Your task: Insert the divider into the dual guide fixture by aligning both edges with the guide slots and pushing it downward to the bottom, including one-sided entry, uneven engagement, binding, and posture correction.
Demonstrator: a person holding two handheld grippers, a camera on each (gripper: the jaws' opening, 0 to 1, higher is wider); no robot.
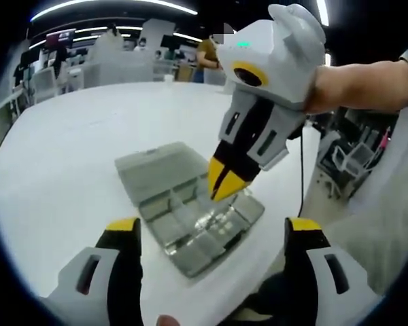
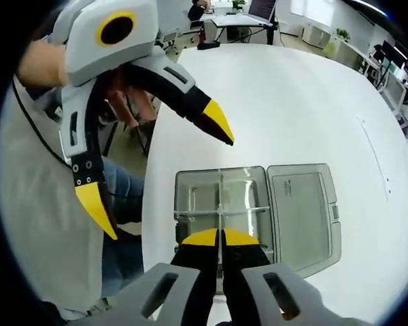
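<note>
I am holding the thin clear divider [image 2: 219, 197] by its top edge with my right gripper [image 2: 221, 238], jaws pinched on it; it looks light, stiff and slippery. It is standing inside the clear compartment box [image 2: 190, 204], lid open, near the desk [image 2: 292, 102] edge. My left gripper [image 2: 163, 163] is hovering, jaws spread.

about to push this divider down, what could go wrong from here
The right tongs pinch the thin clear divider by one edge, so it may tilt and bind in the box. The left tongs hang open and apart, so the box could slide on the white table.
</note>
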